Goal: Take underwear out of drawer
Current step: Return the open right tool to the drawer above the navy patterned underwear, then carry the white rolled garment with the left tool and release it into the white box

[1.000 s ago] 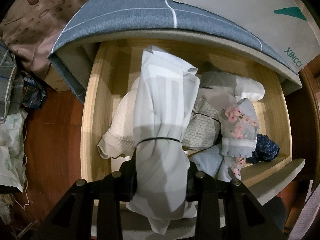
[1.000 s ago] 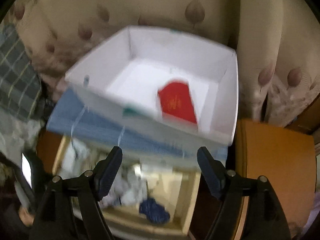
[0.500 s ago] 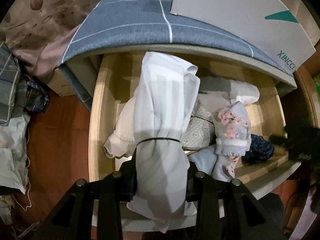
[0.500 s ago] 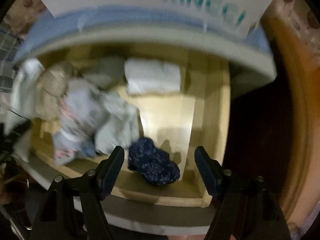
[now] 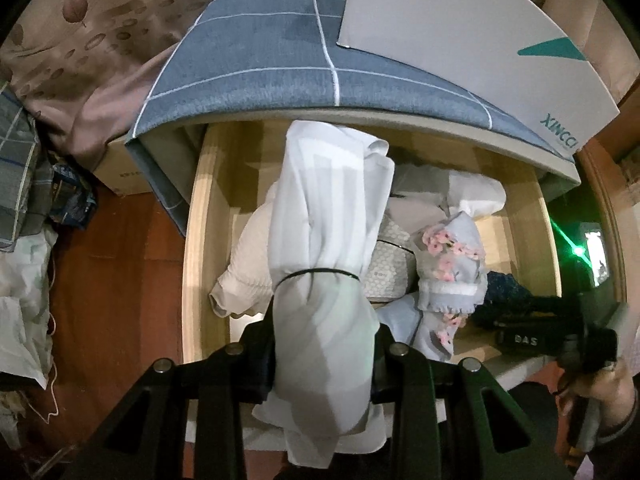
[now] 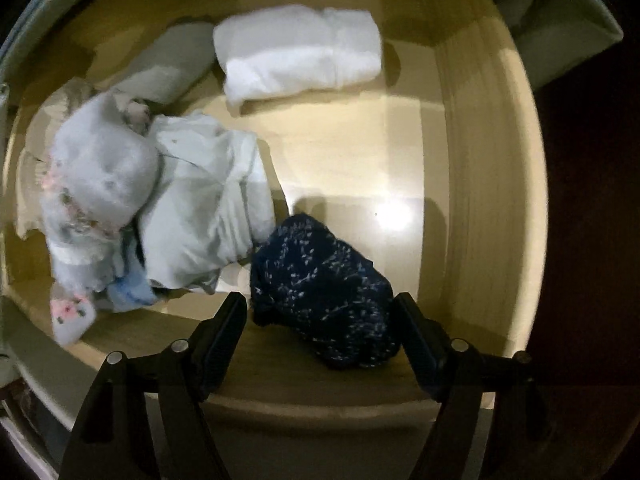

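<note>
Left tongs [image 5: 324, 364] clamp white bundle [image 5: 328, 240] clear above drawer [image 5: 194, 240]; right tongs [image 6: 320, 332] opening, straddling navy underwear [image 6: 320, 284] at front edge, ungripped.

Your left gripper [image 5: 324, 360] is matte black, its two arms built as open triangular frames, each fixed with round silver screws near the top. Your right gripper [image 6: 320, 332] has the same black frame, silver screws, and ribbed black pads on the inner faces of its jaws. At the right edge of the left wrist view, your right hand [image 5: 600, 384] wears a dark cuffed sleeve [image 5: 624, 428].
</note>
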`<state>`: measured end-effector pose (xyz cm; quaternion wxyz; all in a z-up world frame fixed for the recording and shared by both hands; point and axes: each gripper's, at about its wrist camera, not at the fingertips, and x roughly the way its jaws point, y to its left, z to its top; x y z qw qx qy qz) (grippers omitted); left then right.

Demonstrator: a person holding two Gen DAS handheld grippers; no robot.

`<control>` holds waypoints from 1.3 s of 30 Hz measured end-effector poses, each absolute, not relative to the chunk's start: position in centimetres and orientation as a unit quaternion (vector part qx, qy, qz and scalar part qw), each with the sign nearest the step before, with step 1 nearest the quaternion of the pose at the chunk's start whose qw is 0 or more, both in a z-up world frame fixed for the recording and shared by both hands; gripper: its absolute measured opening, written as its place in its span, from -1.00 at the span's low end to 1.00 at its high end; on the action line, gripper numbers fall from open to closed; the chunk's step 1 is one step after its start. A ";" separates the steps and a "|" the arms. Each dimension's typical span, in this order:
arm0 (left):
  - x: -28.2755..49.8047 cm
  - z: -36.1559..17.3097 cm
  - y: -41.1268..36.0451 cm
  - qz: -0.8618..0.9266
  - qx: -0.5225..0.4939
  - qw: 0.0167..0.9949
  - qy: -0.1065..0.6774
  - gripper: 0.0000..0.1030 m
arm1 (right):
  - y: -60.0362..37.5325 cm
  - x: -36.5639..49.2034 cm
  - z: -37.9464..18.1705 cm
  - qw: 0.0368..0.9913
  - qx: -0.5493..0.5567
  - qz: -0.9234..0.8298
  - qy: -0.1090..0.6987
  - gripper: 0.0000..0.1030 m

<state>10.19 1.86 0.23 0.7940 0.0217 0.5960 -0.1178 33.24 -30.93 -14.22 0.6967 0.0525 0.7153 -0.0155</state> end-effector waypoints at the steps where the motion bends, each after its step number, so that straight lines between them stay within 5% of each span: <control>1: 10.2 0.3 1.9 -0.118 0.024 0.794 0.596 -0.38 | -31.0 33.1 -14.2 0.699 0.052 -0.021 0.713 0.41; 20: 8.2 5.0 2.6 -0.143 0.043 0.800 0.581 -0.38 | -30.8 32.9 -12.9 0.723 0.053 -0.036 0.687 0.41; 39: 20.0 21.3 -4.1 -0.208 0.071 0.855 0.471 -0.38 | -30.2 33.6 -14.4 0.700 0.044 -0.042 0.712 0.39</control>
